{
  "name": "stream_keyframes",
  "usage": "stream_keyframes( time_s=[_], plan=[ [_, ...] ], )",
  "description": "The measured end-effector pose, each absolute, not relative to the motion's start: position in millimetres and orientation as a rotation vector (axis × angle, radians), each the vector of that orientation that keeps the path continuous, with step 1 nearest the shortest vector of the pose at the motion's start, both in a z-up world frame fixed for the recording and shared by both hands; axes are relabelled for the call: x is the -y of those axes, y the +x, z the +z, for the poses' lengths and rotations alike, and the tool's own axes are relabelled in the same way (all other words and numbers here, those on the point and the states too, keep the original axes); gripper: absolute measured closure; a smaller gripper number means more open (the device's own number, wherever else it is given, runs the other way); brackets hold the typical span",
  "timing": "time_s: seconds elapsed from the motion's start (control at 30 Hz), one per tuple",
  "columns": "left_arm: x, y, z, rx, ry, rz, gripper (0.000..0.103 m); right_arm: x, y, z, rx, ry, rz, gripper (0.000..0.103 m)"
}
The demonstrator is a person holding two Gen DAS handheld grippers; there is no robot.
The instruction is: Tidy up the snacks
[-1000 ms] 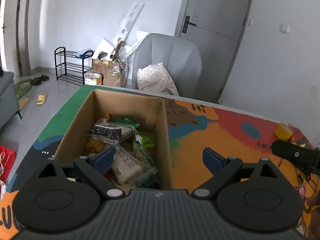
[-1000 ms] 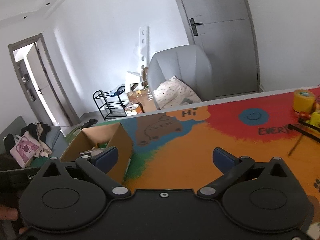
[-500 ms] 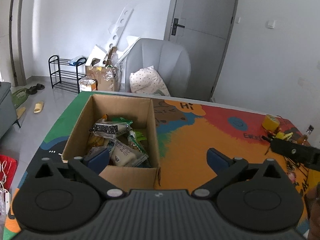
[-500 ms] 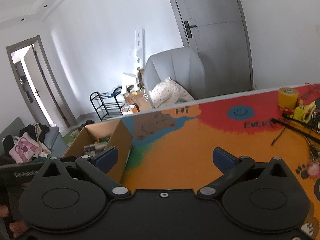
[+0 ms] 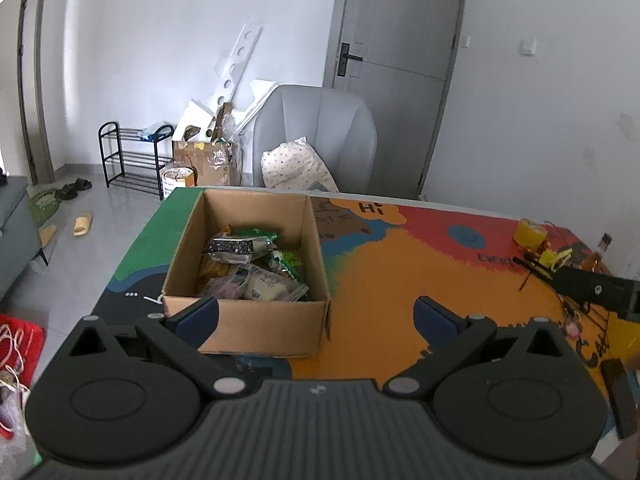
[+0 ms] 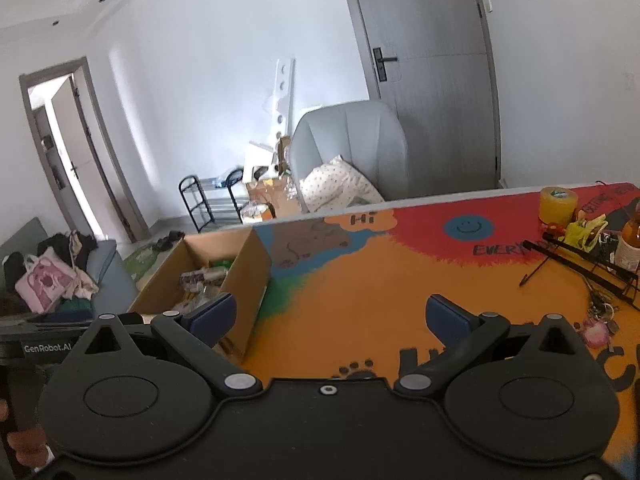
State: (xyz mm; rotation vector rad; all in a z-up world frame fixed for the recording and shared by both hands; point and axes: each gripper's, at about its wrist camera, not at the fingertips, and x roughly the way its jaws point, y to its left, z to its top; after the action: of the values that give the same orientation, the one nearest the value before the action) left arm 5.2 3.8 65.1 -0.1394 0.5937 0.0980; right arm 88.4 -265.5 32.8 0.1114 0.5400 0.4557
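Observation:
A brown cardboard box (image 5: 256, 328) stands on the left part of the colourful table mat (image 5: 384, 272). Several wrapped snacks (image 5: 248, 268) lie piled inside it, among them a dark packet and a pale one. My left gripper (image 5: 316, 316) is open, held back from the box's near wall, with nothing between its blue pads. In the right wrist view the same box (image 6: 248, 276) sits to the left of my right gripper (image 6: 334, 318), which hangs open and empty over the orange part of the mat (image 6: 360, 292).
A yellow tape roll (image 6: 558, 204), a bottle (image 6: 630, 244), a black wire rack (image 6: 580, 268) and small clutter crowd the table's right end. Behind the table stand a grey armchair (image 5: 316, 136) with a cushion, a shoe rack (image 5: 132, 156) and a grey door (image 5: 396, 68).
Both grippers have drawn back and up from the box, so more of the table shows. The left gripper, earlier over the snacks, now sits behind the box's near wall. Nothing was picked up.

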Motion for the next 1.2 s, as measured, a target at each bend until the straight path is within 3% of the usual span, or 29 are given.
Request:
stream_keyframes(
  time_s=[0.6, 1.2],
  plan=[
    [7, -60, 74, -0.549, -0.077, 0.086, 0.000, 271, 36, 39, -0.515, 0.066, 0.466, 0.000],
    [2, -70, 84, -0.522, -0.076, 0.091, 0.000, 272, 32, 40, -0.506, 0.068, 0.462, 0.000]
  ],
)
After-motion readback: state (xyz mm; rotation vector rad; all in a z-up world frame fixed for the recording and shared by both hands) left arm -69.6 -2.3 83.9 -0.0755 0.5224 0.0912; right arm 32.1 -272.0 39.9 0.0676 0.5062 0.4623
